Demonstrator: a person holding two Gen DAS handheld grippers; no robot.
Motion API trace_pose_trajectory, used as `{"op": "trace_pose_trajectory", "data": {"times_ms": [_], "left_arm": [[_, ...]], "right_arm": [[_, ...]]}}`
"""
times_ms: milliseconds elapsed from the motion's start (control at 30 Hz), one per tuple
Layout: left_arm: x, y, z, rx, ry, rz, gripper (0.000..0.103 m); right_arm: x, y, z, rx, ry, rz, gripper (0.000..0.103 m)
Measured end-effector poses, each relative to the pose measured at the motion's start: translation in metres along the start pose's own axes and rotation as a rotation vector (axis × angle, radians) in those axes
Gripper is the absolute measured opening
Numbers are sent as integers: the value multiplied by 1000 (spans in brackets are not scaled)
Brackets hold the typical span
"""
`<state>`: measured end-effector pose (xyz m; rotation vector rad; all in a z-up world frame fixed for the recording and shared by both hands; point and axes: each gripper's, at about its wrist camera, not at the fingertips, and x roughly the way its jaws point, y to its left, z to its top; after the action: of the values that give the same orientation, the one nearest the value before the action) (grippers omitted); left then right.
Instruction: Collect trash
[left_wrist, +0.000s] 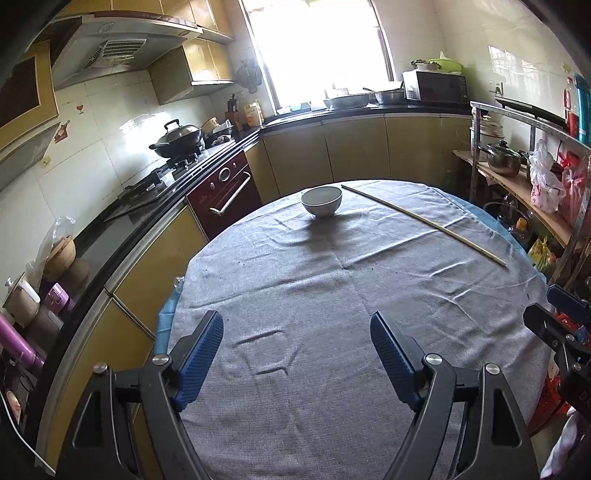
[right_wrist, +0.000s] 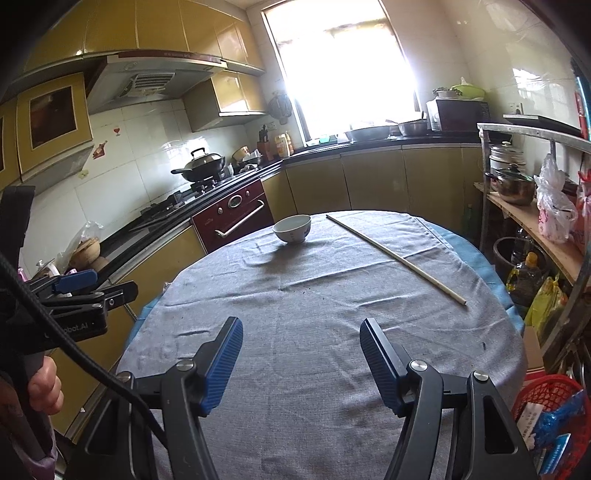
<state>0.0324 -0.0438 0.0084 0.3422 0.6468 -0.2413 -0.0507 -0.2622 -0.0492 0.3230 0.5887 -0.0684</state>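
A round table under a grey cloth (left_wrist: 332, 295) (right_wrist: 314, 314) fills both views. A white bowl (left_wrist: 321, 200) (right_wrist: 292, 229) stands at its far side. A long thin pale stick (left_wrist: 424, 223) (right_wrist: 395, 258) lies across the far right of the cloth. A few tiny dark specks lie on the cloth. My left gripper (left_wrist: 297, 325) is open and empty above the near edge. My right gripper (right_wrist: 301, 330) is open and empty above the near edge. A red basket (right_wrist: 554, 406) holding wrappers sits low at the right.
A kitchen counter with a stove, wok (left_wrist: 179, 138) and dark red oven (left_wrist: 225, 192) runs along the left. A shelf rack with a pot (right_wrist: 515, 184) and plastic bags (right_wrist: 554, 206) stands at the right. The left gripper shows at the left edge of the right wrist view (right_wrist: 79, 280).
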Motion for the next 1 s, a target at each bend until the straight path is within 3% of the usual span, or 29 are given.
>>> {"op": "trace_pose_trajectory", "data": {"times_ms": [1000], "left_arm": [[-2, 48, -13, -107, -3, 2, 82]], "right_arm": [[3, 55, 16, -125, 0, 2, 69]]}}
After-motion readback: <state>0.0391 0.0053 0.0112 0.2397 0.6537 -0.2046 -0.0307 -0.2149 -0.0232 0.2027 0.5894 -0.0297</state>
